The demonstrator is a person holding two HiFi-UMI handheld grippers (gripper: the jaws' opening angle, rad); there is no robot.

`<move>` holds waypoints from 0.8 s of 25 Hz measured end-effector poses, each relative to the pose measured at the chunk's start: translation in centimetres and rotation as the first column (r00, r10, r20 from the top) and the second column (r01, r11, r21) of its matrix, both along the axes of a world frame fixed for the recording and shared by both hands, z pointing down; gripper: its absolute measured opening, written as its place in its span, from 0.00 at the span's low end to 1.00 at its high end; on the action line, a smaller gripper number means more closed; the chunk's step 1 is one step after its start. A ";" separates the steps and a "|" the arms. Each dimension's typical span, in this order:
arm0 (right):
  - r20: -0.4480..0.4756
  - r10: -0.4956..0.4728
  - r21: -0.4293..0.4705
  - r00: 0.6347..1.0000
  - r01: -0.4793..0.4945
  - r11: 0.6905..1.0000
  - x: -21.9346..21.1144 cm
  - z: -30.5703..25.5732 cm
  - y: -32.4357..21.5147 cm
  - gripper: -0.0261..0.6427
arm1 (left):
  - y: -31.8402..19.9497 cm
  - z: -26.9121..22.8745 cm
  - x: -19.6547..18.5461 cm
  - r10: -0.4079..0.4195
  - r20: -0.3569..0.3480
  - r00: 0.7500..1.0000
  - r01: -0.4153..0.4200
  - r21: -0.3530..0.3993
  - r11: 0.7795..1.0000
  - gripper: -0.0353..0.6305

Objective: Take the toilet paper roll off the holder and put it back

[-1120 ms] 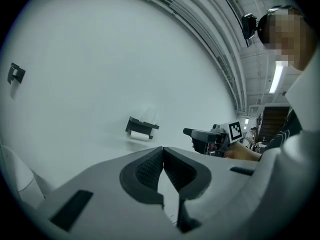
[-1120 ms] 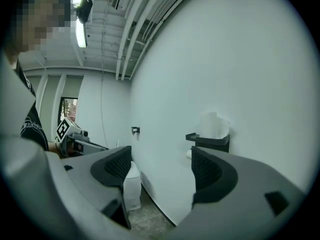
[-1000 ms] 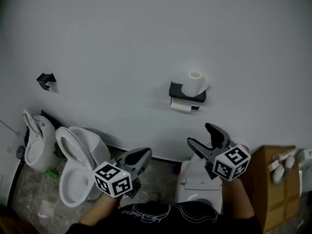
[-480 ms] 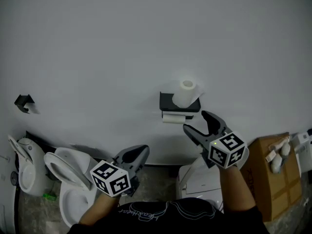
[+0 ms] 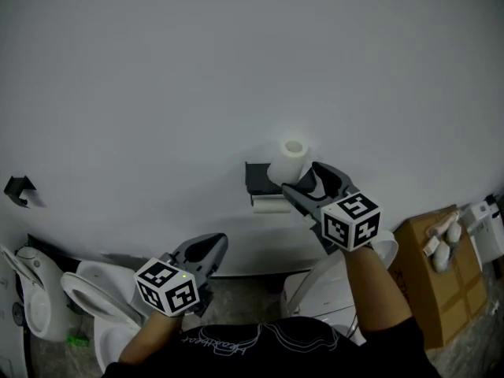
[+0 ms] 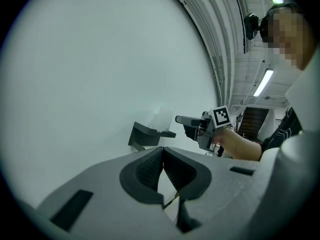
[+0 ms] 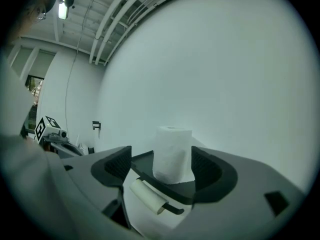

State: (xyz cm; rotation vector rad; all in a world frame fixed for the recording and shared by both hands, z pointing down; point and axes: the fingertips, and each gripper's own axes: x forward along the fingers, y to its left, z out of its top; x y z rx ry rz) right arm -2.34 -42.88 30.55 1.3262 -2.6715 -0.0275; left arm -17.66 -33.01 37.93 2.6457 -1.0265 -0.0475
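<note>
A white toilet paper roll [image 5: 289, 161] stands upright on top of the black wall holder [image 5: 255, 178]. A thin, nearly used-up roll [image 5: 270, 205] hangs on the bar under it. My right gripper [image 5: 305, 179] is open right at the holder. In the right gripper view the upright roll [image 7: 172, 154] stands between the two spread jaws on the shelf [image 7: 172, 189], with a gap on each side. The thin roll [image 7: 145, 195] lies below it. My left gripper [image 5: 206, 249] hangs low and to the left, away from the holder. Its pads [image 6: 150, 168] are pressed together on nothing.
White toilets [image 5: 88, 290] stand at the lower left, and a white cistern [image 5: 319, 286] sits under the holder. A cardboard box [image 5: 435, 268] with bottles is at the right. A small black hook [image 5: 19, 188] is on the wall at far left. The wall around the holder is bare.
My right gripper has risen and moved forward to the holder, and its open jaws now flank the upright roll. The left gripper has stayed low and shut.
</note>
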 end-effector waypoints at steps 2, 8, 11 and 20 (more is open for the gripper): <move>0.001 0.009 -0.006 1.000 -0.009 1.000 0.0 -0.1 -1.0 0.59 | -0.6 0.1 0.1 0.011 0.002 1.000 -0.011 -0.004 1.000 0.06; -0.010 0.038 -0.030 0.999 -0.038 0.999 -0.5 0.6 -3.5 0.62 | -2.4 0.0 0.0 0.036 -0.010 0.999 -0.036 0.003 0.999 0.06; -0.035 0.053 -0.047 0.998 -0.054 0.997 -0.5 1.3 -4.7 0.62 | -3.2 -0.1 0.3 0.046 -0.015 0.999 -0.046 0.010 0.999 0.06; -0.082 0.053 -0.050 0.995 -0.057 0.997 -0.7 2.0 -6.1 0.54 | -4.8 1.0 0.0 0.030 -0.023 0.999 -0.030 -0.002 1.000 0.06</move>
